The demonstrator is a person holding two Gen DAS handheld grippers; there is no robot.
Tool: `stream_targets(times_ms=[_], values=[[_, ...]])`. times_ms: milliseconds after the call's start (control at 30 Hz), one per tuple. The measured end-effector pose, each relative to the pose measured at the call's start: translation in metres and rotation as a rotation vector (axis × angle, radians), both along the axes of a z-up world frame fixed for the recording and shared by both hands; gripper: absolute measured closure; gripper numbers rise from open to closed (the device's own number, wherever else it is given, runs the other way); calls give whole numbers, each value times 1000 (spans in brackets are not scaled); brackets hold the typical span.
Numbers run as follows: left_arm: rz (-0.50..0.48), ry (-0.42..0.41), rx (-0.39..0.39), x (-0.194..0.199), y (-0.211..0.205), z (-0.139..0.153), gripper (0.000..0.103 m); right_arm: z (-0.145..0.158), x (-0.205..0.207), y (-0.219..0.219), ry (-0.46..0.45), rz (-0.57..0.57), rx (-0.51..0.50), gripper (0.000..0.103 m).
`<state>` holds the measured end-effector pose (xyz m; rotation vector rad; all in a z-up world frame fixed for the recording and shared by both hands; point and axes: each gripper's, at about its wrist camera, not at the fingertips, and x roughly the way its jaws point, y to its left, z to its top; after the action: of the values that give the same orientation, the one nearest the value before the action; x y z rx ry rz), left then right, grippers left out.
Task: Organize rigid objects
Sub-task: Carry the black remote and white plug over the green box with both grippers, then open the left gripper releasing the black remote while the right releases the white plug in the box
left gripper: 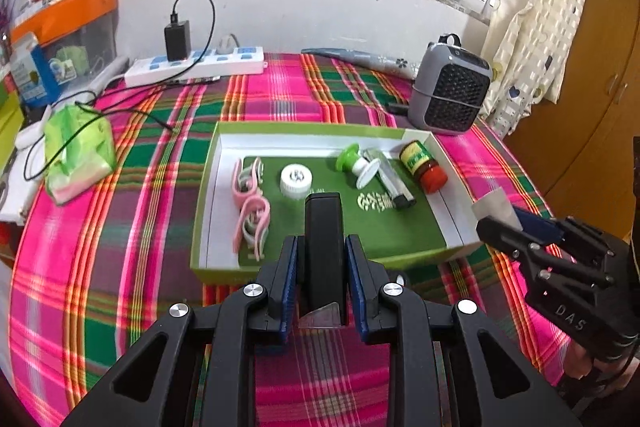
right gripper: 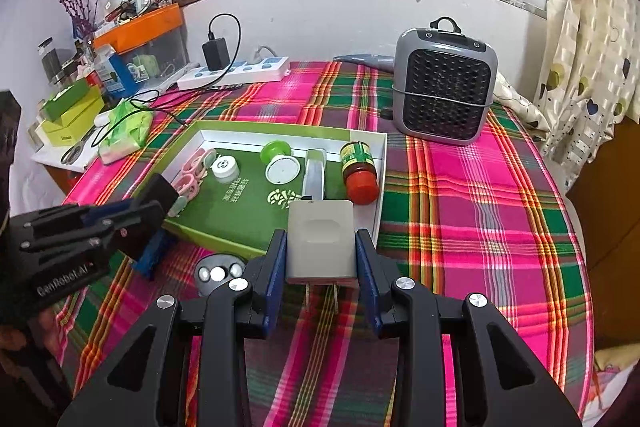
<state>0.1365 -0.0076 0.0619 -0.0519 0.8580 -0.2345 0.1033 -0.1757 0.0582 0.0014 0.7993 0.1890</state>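
At the far left of the left wrist view a crumpled green plastic bag point(left gripper: 78, 151) lies on the pink, green and purple plaid cloth point(left gripper: 160, 187) that covers the table. Behind it, in the upper left of the frame, a white power strip point(left gripper: 196, 65) carries a black plug-in charger point(left gripper: 177, 39).

The shallow green-rimmed cardboard box with white inner walls point(left gripper: 218, 171) fills the middle of the frame. Inside it, from left to right, lie pink and grey plastic clips point(left gripper: 250, 203), a white round screw cap point(left gripper: 295, 179), a green and white spool-shaped plastic piece point(left gripper: 357, 163), a long clear and black lighter-shaped object point(left gripper: 390, 177) and a small jar with a red lid and yellow-green label point(left gripper: 423, 163).

At the bottom centre the left gripper point(left gripper: 321, 259) has its blue-padded jaws closed against the sides of a black rectangular block point(left gripper: 322, 243), which stands upright in front of the box's near rim. What the block is I cannot tell.

In the upper right a grey portable device with a black grille point(left gripper: 452, 95) stands on the cloth behind the box's far right corner.

At the lower right edge the right gripper point(left gripper: 508, 223) hangs beside the box's right wall. In the right wrist view its jaws point(right gripper: 321, 255) clamp a white square plug adapter point(right gripper: 321, 239), prongs pointing downward, just before the box's near right corner. To its lower left a small dark round object with silvery discs point(right gripper: 219, 273) rests on the cloth.
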Motion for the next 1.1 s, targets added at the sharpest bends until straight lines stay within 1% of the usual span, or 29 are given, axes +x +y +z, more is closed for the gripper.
stream_targets(times_ms=[367,733,1100], values=[[-31,15,9,31,-9,-5,81,-12,30,-2,48,-8,-11,68],[-48,74,16,56,-17,-28,81,-27,54,1,109,8,-6,68],[-36,118,19,71,-17,-45,81,-36,66,7,130,20,-37,68]])
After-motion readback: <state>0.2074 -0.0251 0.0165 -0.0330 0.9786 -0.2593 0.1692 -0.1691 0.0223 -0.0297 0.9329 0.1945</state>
